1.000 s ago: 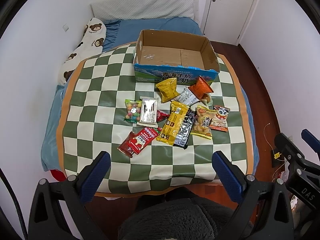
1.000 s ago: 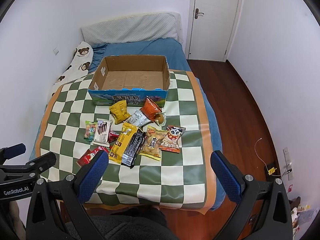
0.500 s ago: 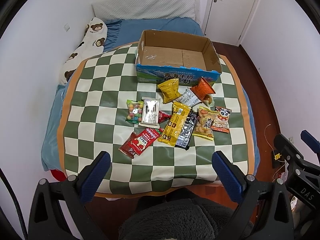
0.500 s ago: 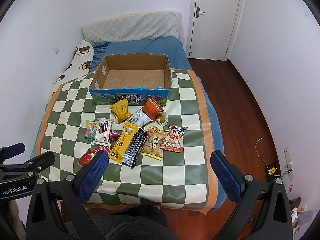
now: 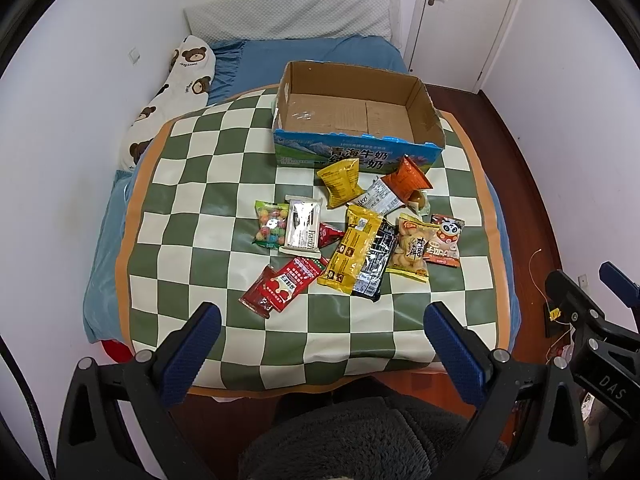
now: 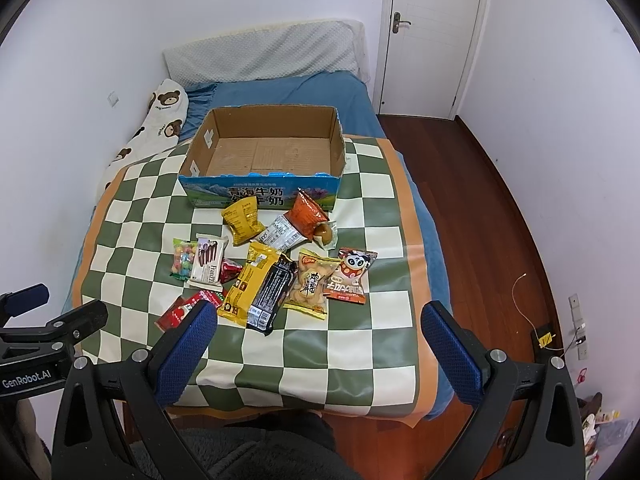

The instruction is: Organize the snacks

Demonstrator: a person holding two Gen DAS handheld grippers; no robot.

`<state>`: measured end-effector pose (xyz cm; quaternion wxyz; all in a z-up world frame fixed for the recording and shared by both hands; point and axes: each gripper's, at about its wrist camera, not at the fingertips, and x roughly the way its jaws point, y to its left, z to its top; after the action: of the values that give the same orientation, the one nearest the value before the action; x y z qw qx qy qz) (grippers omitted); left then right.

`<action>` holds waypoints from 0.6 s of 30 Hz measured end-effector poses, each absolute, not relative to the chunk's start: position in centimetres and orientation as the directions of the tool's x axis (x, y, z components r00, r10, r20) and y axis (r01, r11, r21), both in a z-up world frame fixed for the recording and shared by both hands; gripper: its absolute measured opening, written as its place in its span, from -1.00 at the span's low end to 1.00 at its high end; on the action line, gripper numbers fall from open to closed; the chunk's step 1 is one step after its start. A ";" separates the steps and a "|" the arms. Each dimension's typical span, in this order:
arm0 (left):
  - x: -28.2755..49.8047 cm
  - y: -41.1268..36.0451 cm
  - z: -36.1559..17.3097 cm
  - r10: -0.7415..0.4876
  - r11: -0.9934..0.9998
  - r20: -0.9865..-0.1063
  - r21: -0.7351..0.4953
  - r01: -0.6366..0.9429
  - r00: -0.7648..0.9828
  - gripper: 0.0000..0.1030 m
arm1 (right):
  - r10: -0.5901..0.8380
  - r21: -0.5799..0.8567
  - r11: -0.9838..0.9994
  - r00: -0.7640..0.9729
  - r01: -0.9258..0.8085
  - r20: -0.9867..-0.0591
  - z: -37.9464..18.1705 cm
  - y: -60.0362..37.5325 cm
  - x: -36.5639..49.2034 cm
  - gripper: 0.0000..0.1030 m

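Several snack packets lie in a loose pile on a green-and-cream checked cloth (image 5: 192, 216) over a bed. Among them are a red packet (image 5: 282, 286), a long yellow packet (image 5: 352, 254), a white Franzzi packet (image 5: 304, 230) and a panda packet (image 5: 444, 242). An open, empty cardboard box (image 5: 352, 120) with a blue printed front stands behind the pile; it also shows in the right wrist view (image 6: 268, 156). My left gripper (image 5: 322, 344) and right gripper (image 6: 320, 344) are both open and empty, held above the cloth's near edge, short of the pile.
A bear-print pillow (image 5: 172, 92) and a white pillow (image 5: 288, 16) lie at the bed's left and head. A white wall runs along the left. Wooden floor (image 6: 500, 220) and a closed door (image 6: 432, 36) are to the right. A dark fuzzy garment (image 5: 352, 440) fills the bottom.
Both grippers have drifted slightly closer to the bed, so the snacks sit a little lower and larger in view. Nothing on the cloth has moved.
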<state>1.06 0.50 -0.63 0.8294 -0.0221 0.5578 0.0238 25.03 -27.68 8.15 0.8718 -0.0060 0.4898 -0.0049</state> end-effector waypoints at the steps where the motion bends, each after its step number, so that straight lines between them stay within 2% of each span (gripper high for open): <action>1: 1.1 0.6 -0.7 0.015 0.998 -0.926 -0.010 -0.063 0.377 1.00 | -0.013 -0.014 1.000 0.518 0.002 -0.855 8.1 -27.7 25.0 1.00; 9: 1.9 0.4 -2.3 0.026 0.999 -0.923 0.006 -0.053 0.384 1.00 | 0.032 0.045 0.999 0.475 0.015 -0.880 5.6 -28.6 26.0 1.00; 18: 8.4 -1.0 -13.0 0.123 0.992 -0.956 0.123 -0.017 0.268 1.00 | 0.066 0.113 0.988 0.381 0.103 -0.922 -4.2 -32.5 31.7 1.00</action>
<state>8.40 -0.95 -12.98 0.7949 0.0441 0.6036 0.0440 31.73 -32.46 -4.16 0.8275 0.0758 0.5562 -0.0113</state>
